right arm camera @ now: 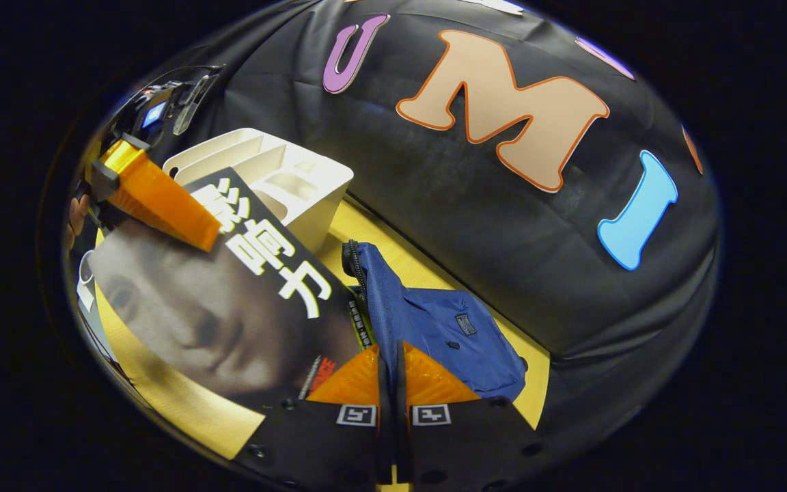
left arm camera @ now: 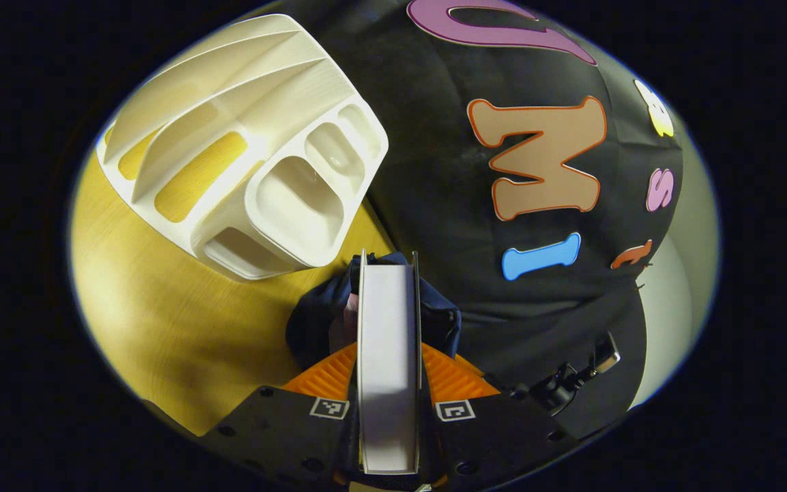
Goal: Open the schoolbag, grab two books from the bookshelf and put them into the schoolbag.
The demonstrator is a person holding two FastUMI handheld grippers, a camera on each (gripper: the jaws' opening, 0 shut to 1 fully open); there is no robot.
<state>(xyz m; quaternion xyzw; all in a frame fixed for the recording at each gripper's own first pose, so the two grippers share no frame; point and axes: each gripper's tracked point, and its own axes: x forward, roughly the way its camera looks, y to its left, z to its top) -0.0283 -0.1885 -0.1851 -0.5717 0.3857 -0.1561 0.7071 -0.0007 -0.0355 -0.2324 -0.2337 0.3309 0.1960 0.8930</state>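
While the white bookshelf [left arm camera: 243, 143] stands emptied on the table [left arm camera: 161, 321], the book [left arm camera: 387, 369] hangs clamped edge-on in the left gripper [left arm camera: 387, 355] above the blue schoolbag [right arm camera: 441, 328]. The right gripper [right arm camera: 391, 376], fingers together on nothing, holds no flap: the book's corner may catch on the bag's slack mouth.

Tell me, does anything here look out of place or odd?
Nothing looks damaged or spilled. The left gripper holds a book over the blue schoolbag, the white bookshelf stands upright, and the right gripper is shut.
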